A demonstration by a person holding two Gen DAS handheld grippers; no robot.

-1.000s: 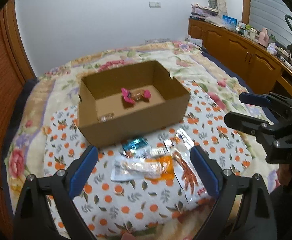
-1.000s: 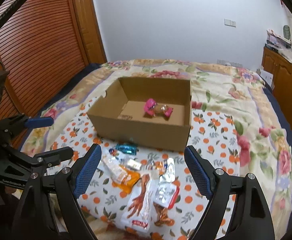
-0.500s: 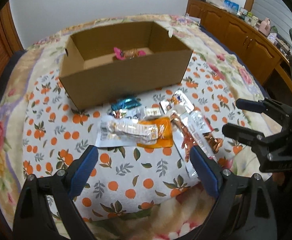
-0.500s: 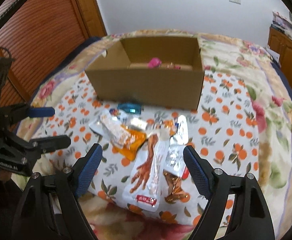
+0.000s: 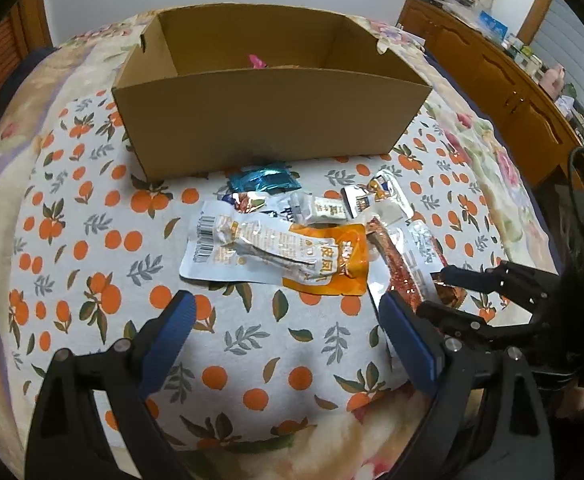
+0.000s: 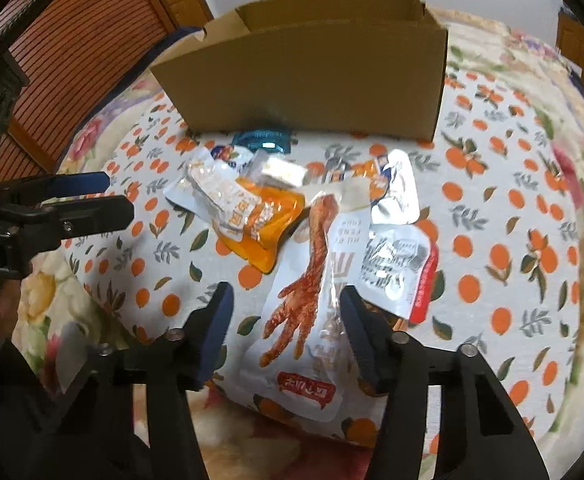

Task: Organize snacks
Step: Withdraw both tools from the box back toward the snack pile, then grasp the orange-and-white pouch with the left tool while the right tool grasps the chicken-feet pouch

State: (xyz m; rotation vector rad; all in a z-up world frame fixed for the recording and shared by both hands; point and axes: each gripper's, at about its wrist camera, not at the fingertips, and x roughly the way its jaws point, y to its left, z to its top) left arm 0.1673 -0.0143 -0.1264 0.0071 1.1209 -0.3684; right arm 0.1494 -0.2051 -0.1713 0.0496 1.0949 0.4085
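Both tools have dropped toward the bed, the right tool [image 6: 286, 330] closing around the chicken-foot packet [image 6: 312, 308] lying before the box [image 6: 312, 68], so pinch its middle squarely, while the left tool [image 5: 288, 336] hangs released, empty.

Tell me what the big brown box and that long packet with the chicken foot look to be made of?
The box looks like plain matte cardboard: dull brown walls with folded corners. The chicken-foot packet seems to be glossy clear plastic film: it glints, wrinkles, and the foot shows through. Whether foil backs it cannot be told.
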